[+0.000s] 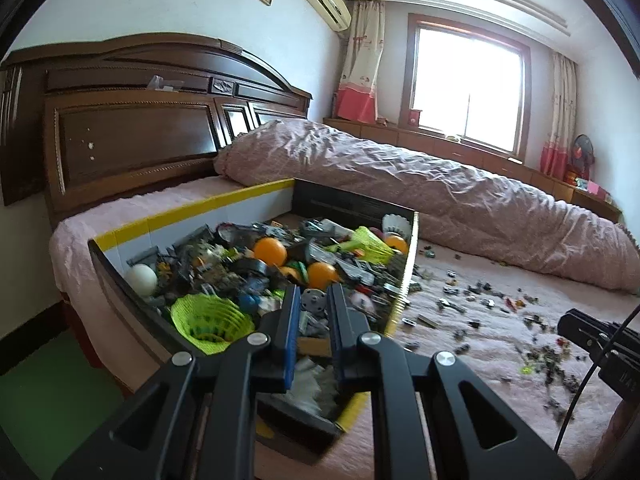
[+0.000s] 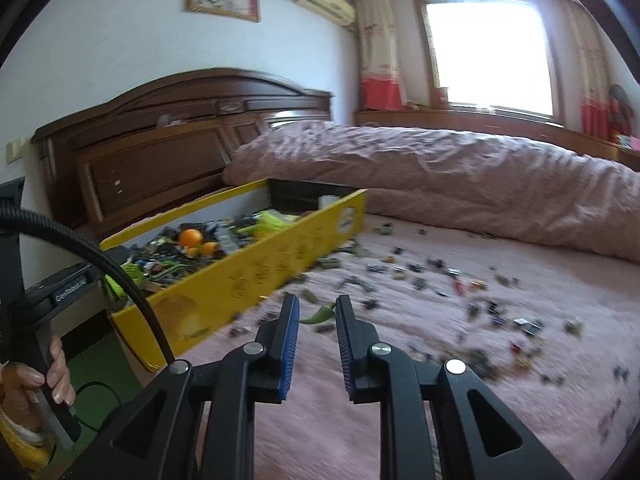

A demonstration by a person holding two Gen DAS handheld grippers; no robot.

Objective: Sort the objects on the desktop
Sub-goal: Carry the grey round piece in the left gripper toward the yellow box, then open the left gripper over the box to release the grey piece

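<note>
Left wrist view showed the left gripper hovering over the near end of the yellow box, fingers apart, nothing between them. Through the gap only box contents were visible: a grey disc part and mixed scrap.

Right wrist view: right gripper low over the pink bedsheet, fingers apart, empty. A green curved piece lay on the sheet just beyond the tips, roughly between them.

Progress, my read: partly done. Box was already well filled: 3 or so orange balls, 1 white ball, neon-green mesh baskets, 1 shuttlecock at the far corner, plus a dense pile of small bricks. Still left: scattered small pieces all over the sheet to the right of the box, from near its side wall out to well apart, a lot of them. No separate categories visible in the box, everything looked mixed.

Orientation: box sat on the bed's left part, beside the rolled quilt. Long axis ran from the bed's near edge toward the quilt and headboard; opening faced up. Green piece's long axis lay roughly crosswise to the right gripper's fingers, but motion blur made that uncertain.
</note>
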